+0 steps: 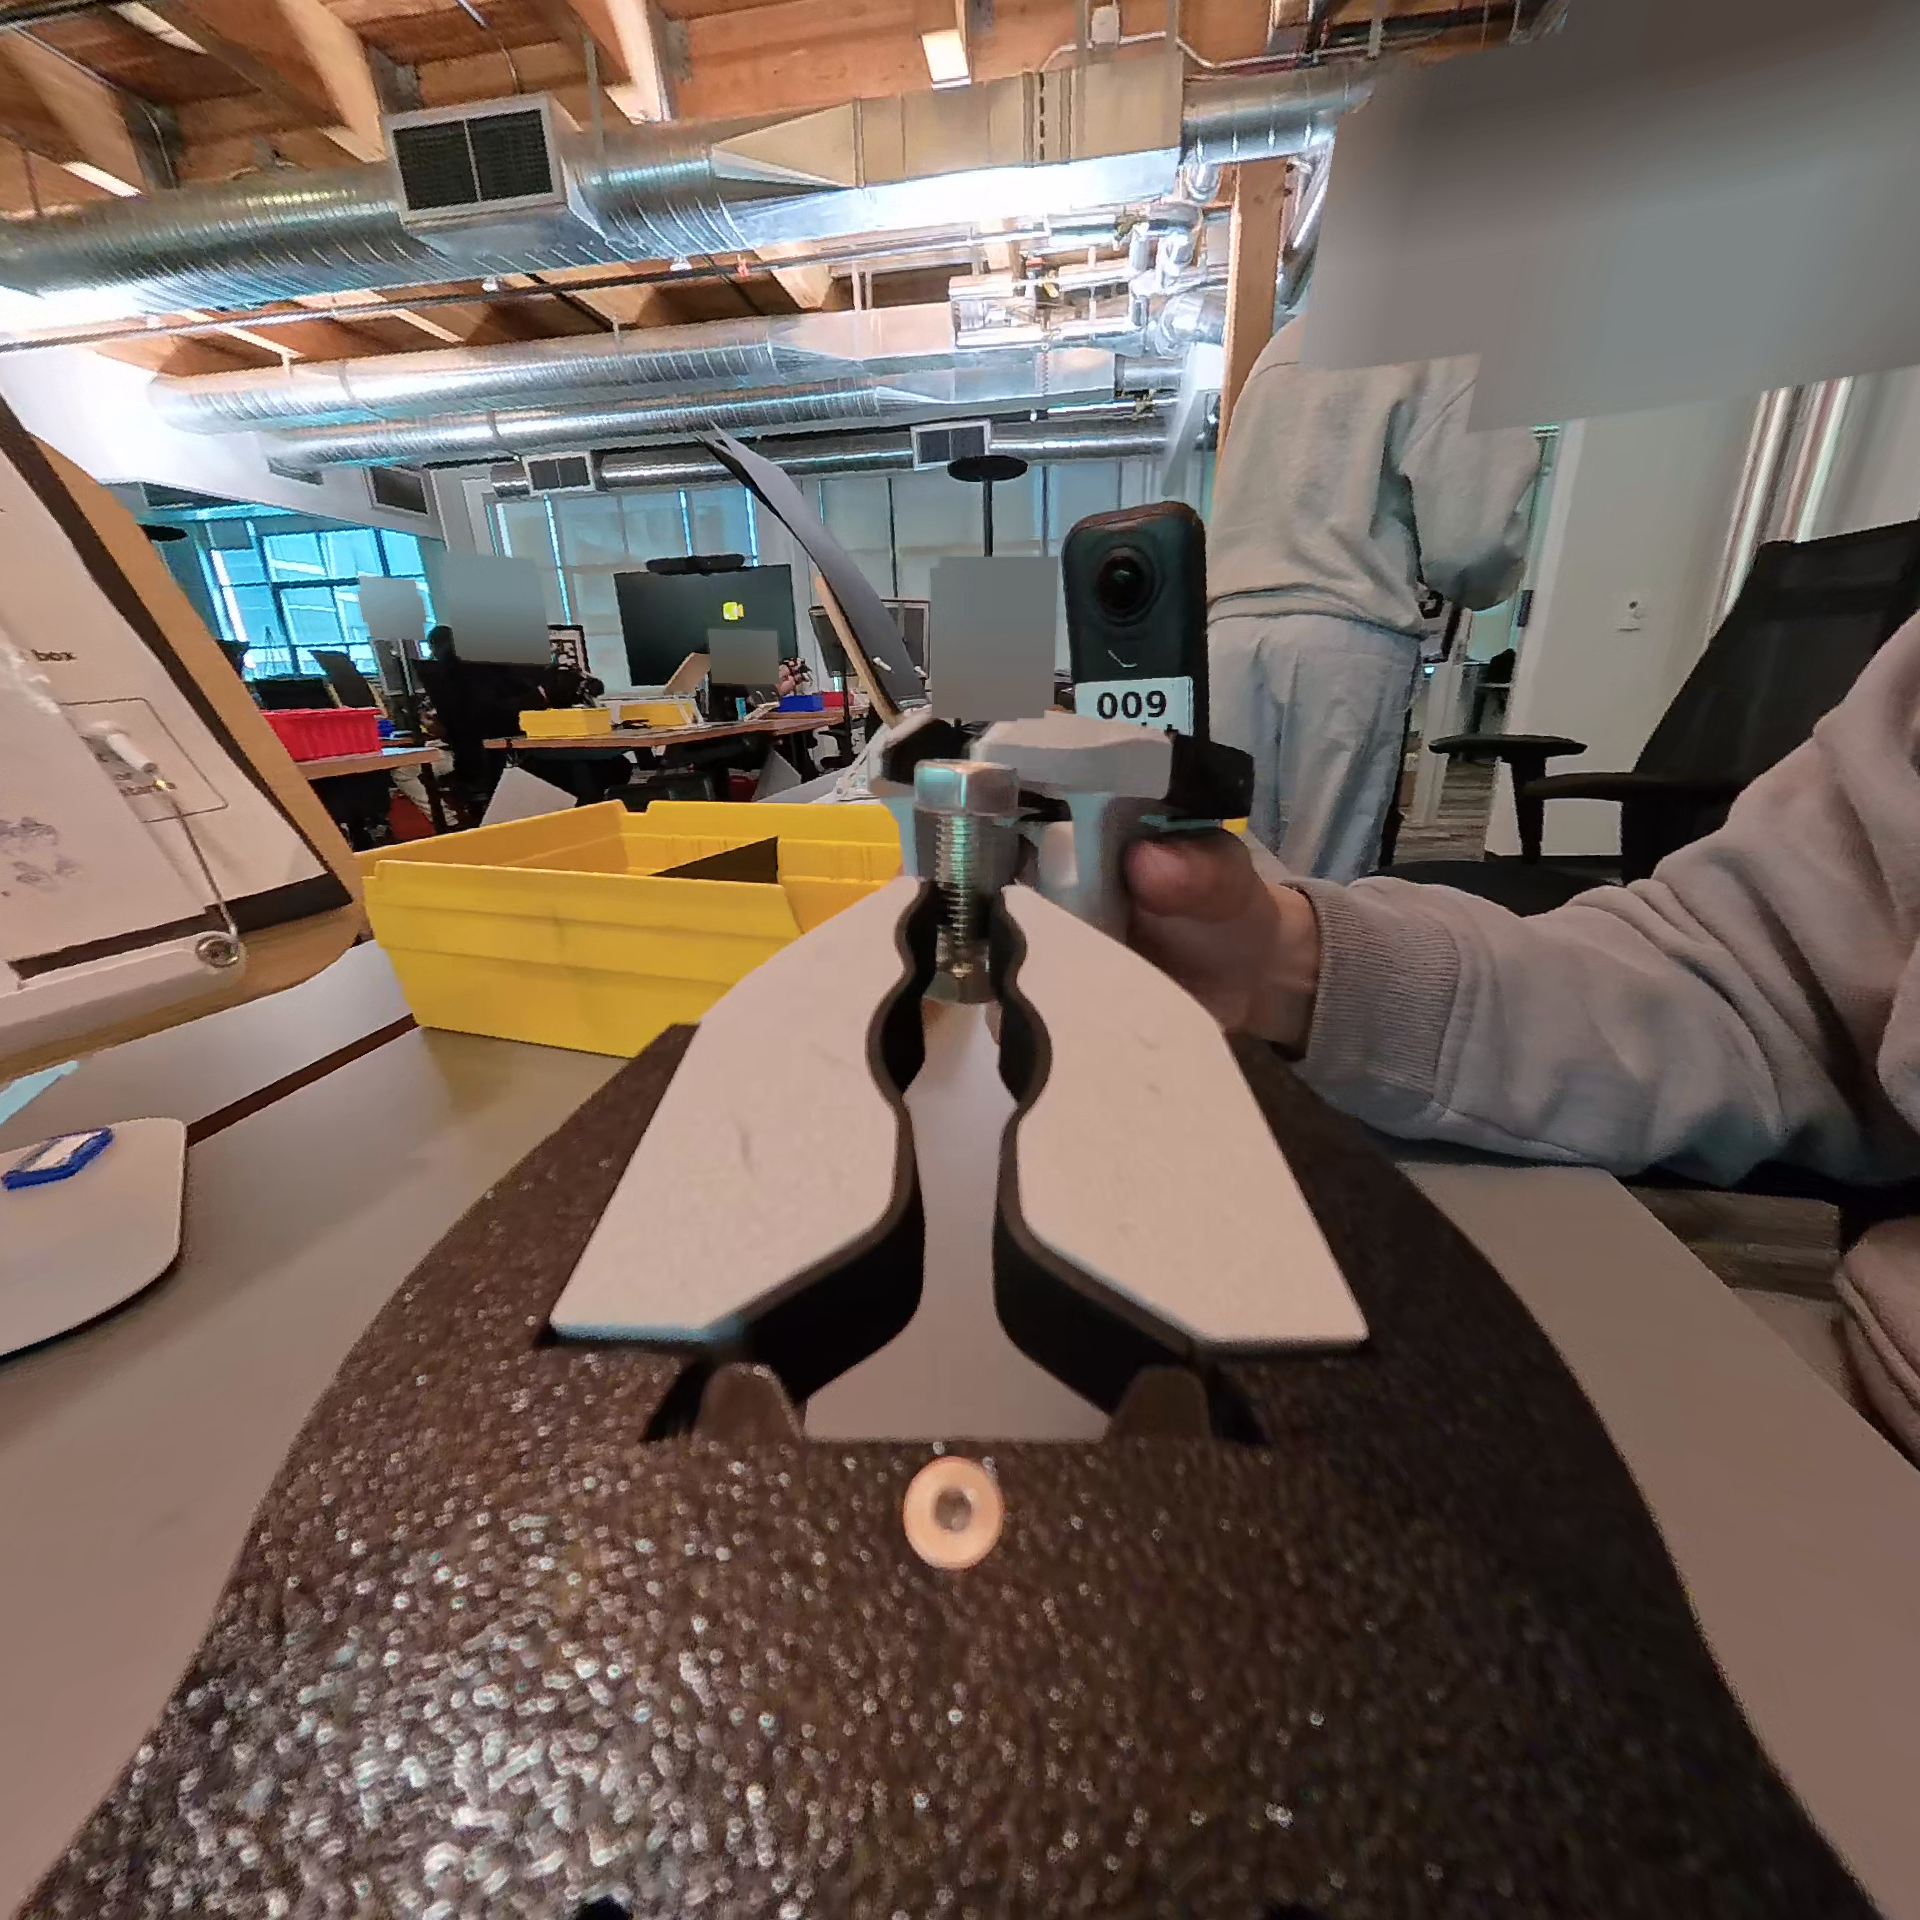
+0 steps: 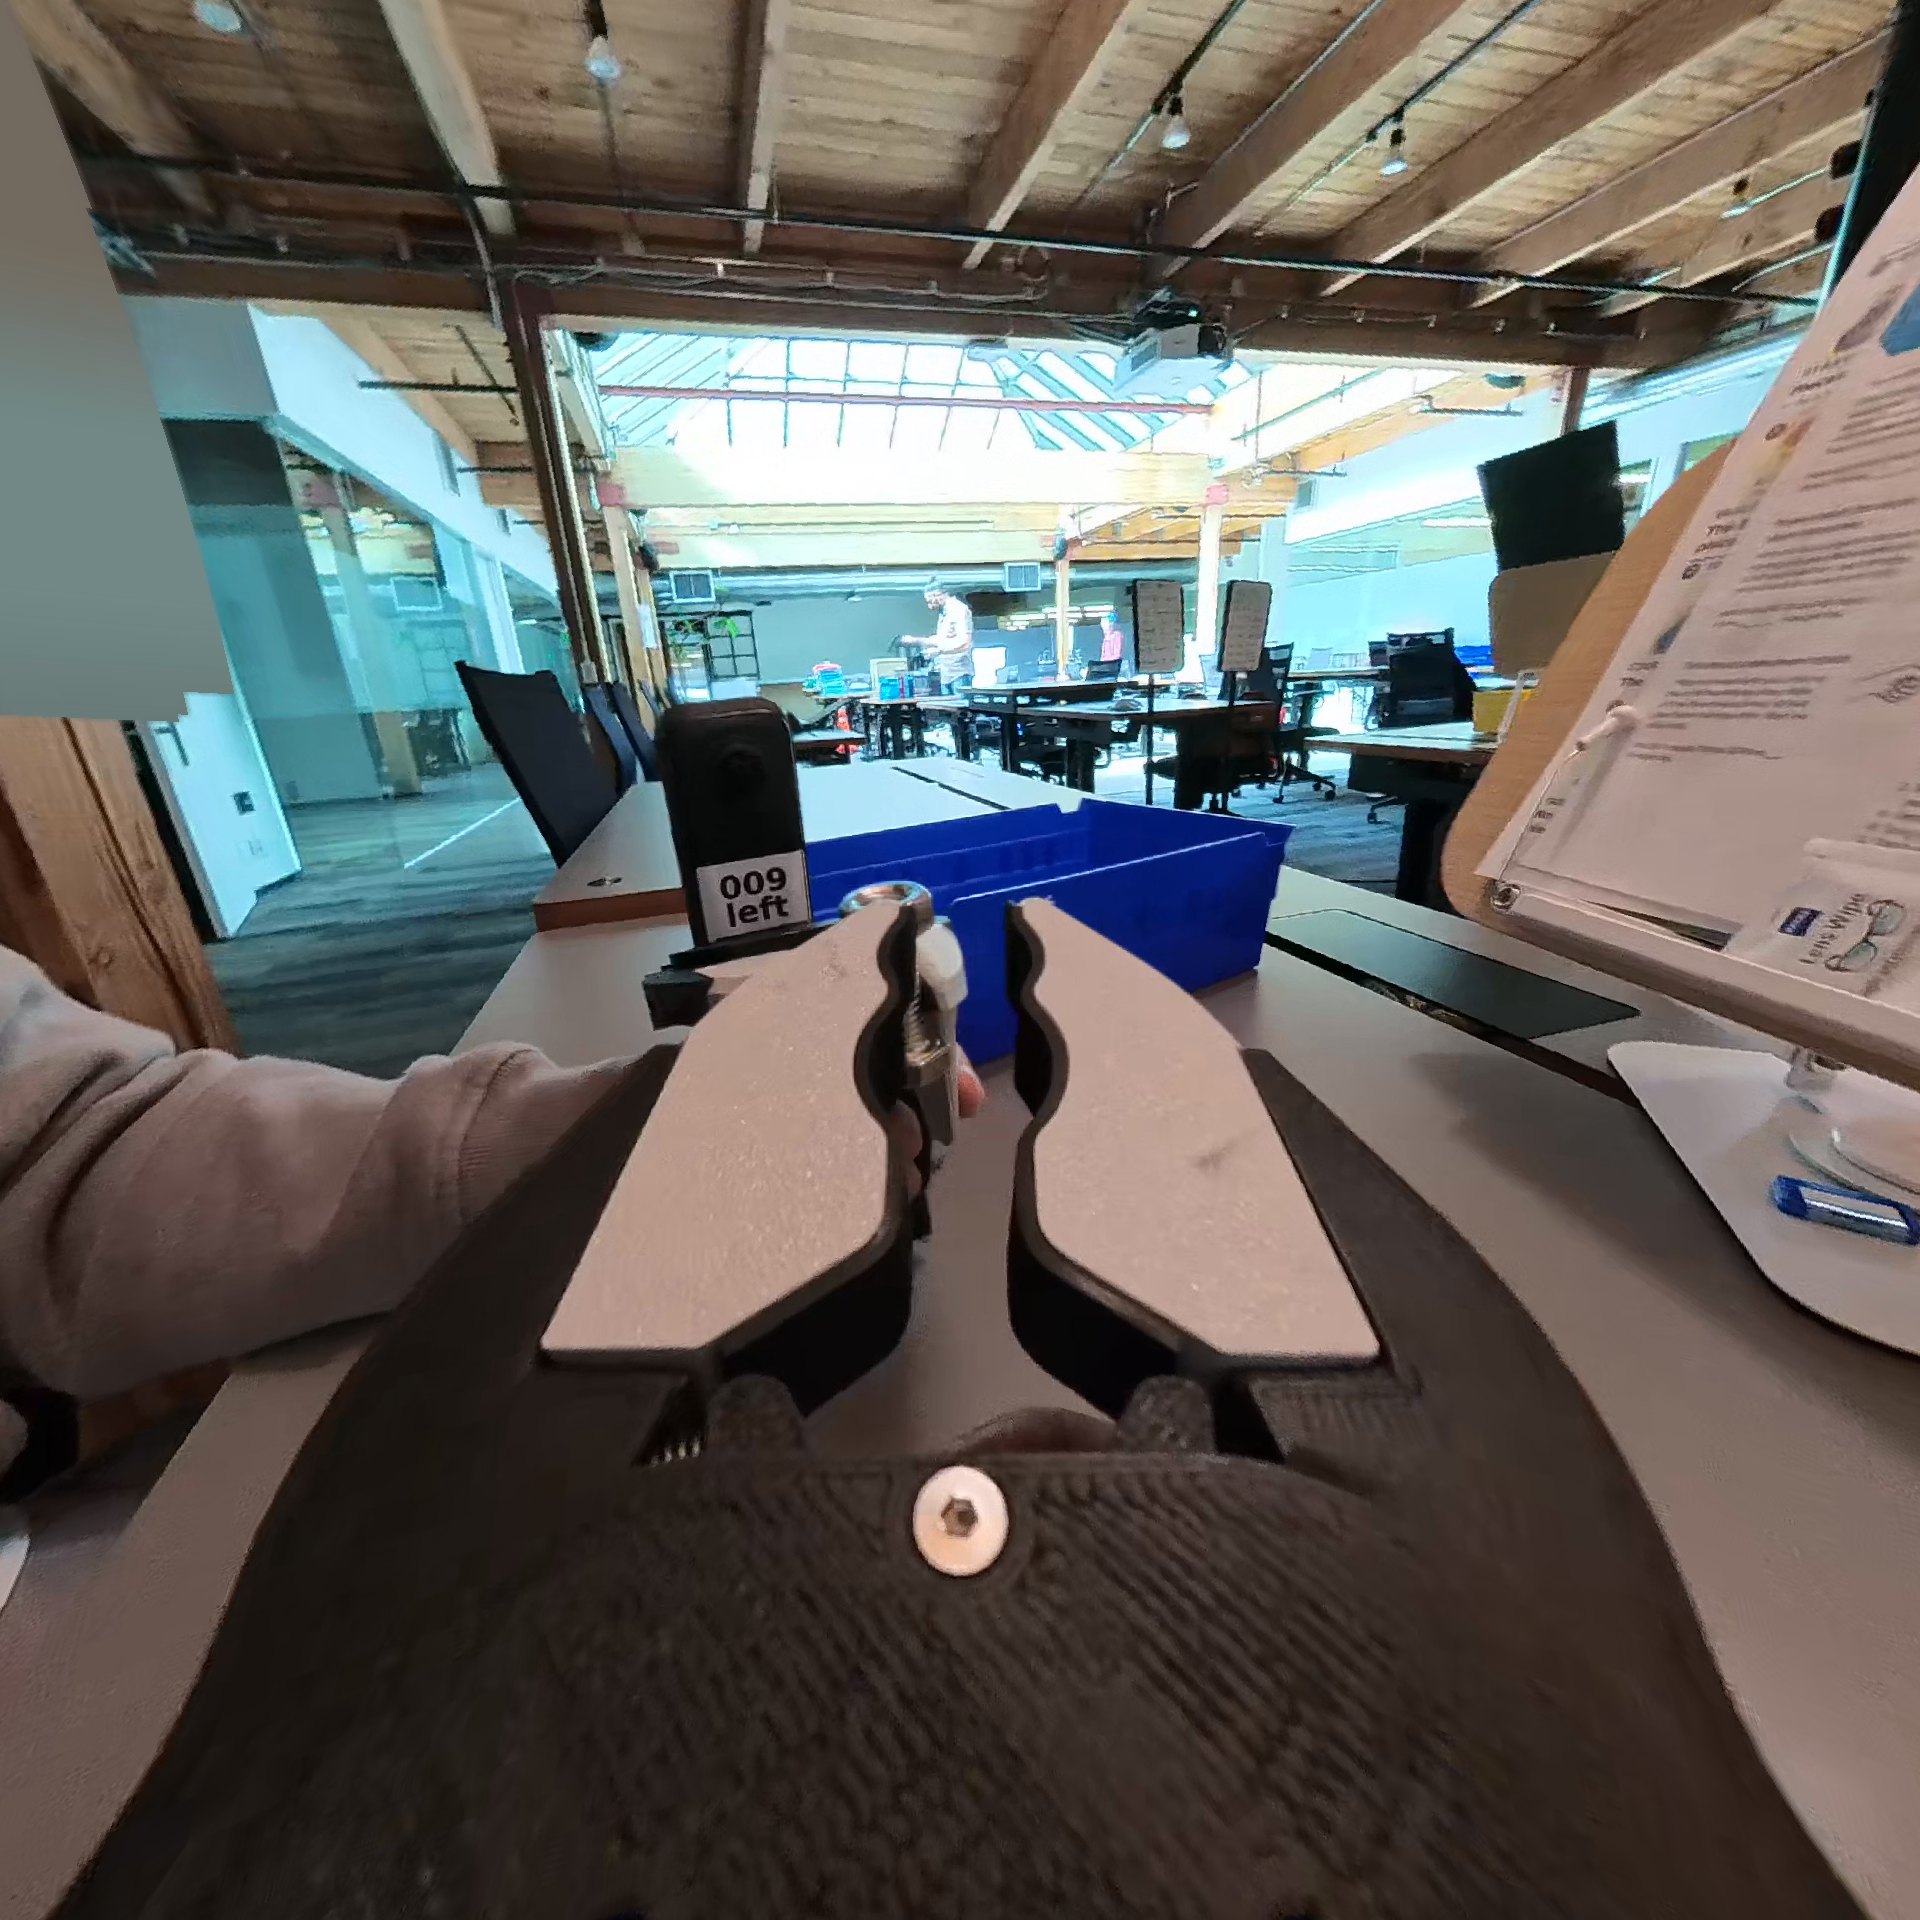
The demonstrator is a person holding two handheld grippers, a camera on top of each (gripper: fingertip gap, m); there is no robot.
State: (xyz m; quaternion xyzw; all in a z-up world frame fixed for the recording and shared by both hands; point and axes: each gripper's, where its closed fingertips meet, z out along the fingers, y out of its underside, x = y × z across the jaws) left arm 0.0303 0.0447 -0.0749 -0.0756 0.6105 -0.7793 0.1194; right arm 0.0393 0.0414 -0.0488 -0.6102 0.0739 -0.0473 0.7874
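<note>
Left wrist view: left claw point(image 1: 958, 935) clamped on upright silver bolt point(image 1: 961, 862), hex head up, nut at its lower end. Right claw point(image 1: 1049, 774) just behind bolt, at head height; whether it touches, cannot tell. Yellow bin point(image 1: 582, 935) left of bolt, on desk point(image 1: 343, 1164). Right wrist view: right claw point(image 2: 951, 935) fingers apart, bolt point(image 2: 914, 997) against left finger; blue bin point(image 2: 1143, 894) beyond bolt.

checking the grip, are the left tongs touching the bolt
Touching: left wrist view shows the left tongs closed on the threaded shank of the upright bolt.
</note>
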